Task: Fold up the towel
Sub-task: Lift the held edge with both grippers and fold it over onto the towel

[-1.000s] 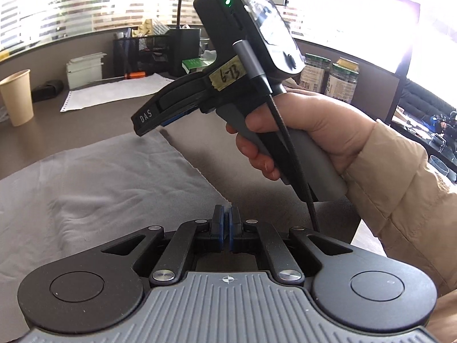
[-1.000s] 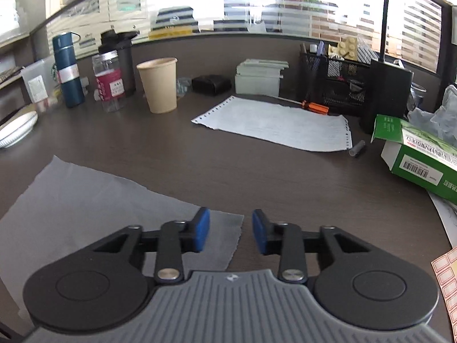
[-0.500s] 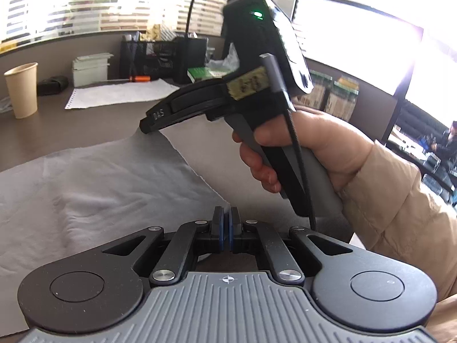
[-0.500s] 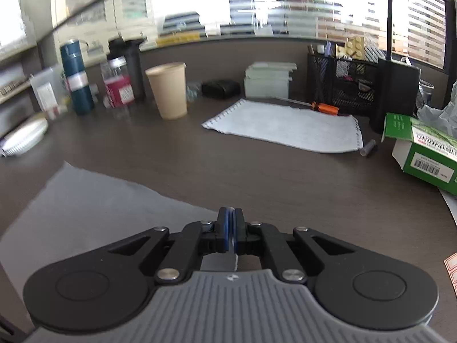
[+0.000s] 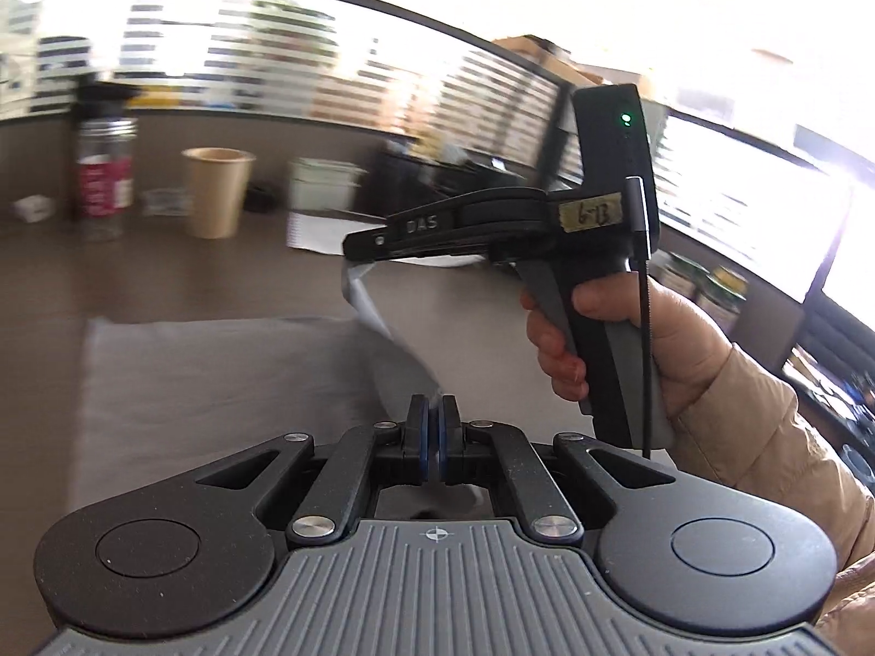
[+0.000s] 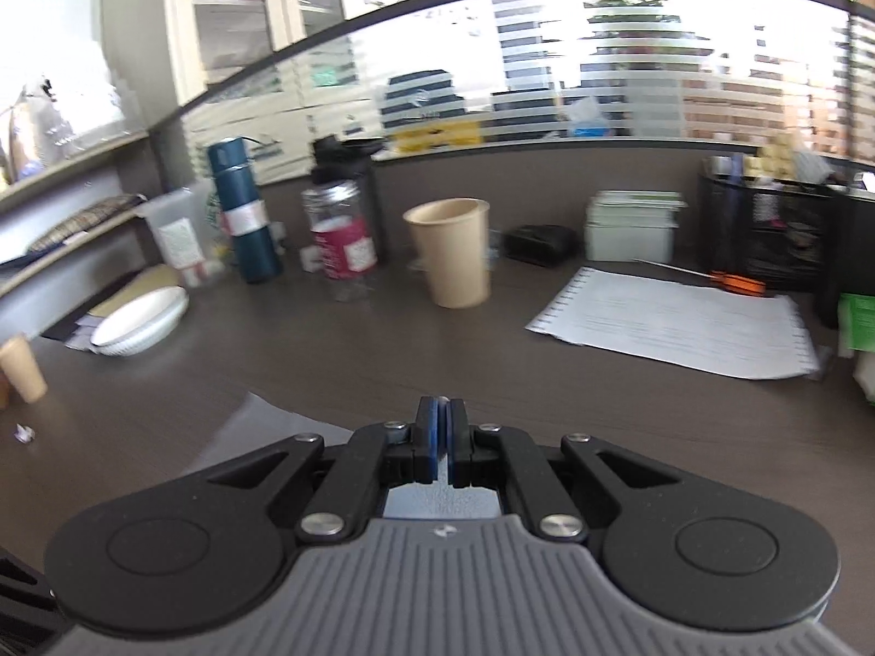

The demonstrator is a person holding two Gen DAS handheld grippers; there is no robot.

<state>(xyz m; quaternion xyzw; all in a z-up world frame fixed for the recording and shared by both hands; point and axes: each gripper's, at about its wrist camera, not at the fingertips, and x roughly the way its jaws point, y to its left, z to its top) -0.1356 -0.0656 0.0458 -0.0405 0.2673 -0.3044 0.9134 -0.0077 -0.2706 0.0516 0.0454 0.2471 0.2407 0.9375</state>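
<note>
- On the dark brown wood-grain desk point(image 6: 350, 366), far left in the right wrist view, a shallow white bowl point(image 6: 139, 320) sits near the edge.
- Beyond it stand a dark teal insulated bottle point(image 6: 243, 216) and a clear plastic bottle with a red label point(image 6: 342, 243), close together.
- Next along is a tan paper cup point(image 6: 454, 251), upright and apart from both bottles.
- Further right lies a white perforated-edge paper sheet point(image 6: 672, 322), flat on the desk.
- Thin grey cloth towel point(image 5: 219, 372): most of it lies flat on the desk at the left of the left wrist view; its right-hand edge is raised off the surface in a band running between the two grippers.
- Left gripper point(image 5: 433, 432): blue pads pressed together on one towel corner.
- Right gripper point(image 6: 439, 440): pads clamped on the other lifted corner, with cloth visible beneath them; the left wrist view shows the towel hanging from its tip.
- Person's hand point(image 5: 618, 339), in a tan sleeve point(image 5: 765, 437), grips the right gripper's handle.
</note>
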